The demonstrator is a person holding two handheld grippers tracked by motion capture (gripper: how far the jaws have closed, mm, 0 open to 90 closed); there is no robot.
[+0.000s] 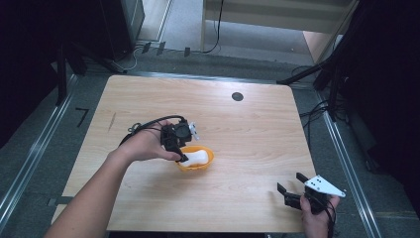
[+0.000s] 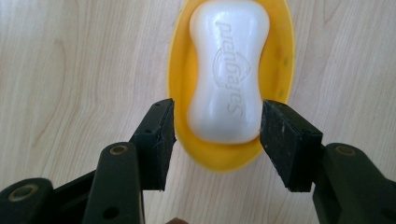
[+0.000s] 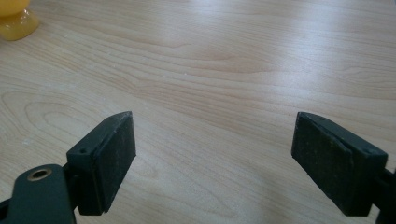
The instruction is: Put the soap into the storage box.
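Fingers (image 2: 164,140) of left gripper (image 2: 217,140) parted, clear of white soap bar (image 2: 229,70), embossed lettering unreadable, yellow dish (image 2: 280,60); right gripper (image 3: 212,154) open

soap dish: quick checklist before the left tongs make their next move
1. Soap bar lying in the yellow dish: ok.
2. Left tongs clear of the soap, gap on both sides: ok.
3. Dish upright on the table: ok.
4. Right tongs open, parked far from the dish: ok.
5. Soap seated flat against the dish floor: cannot tell.
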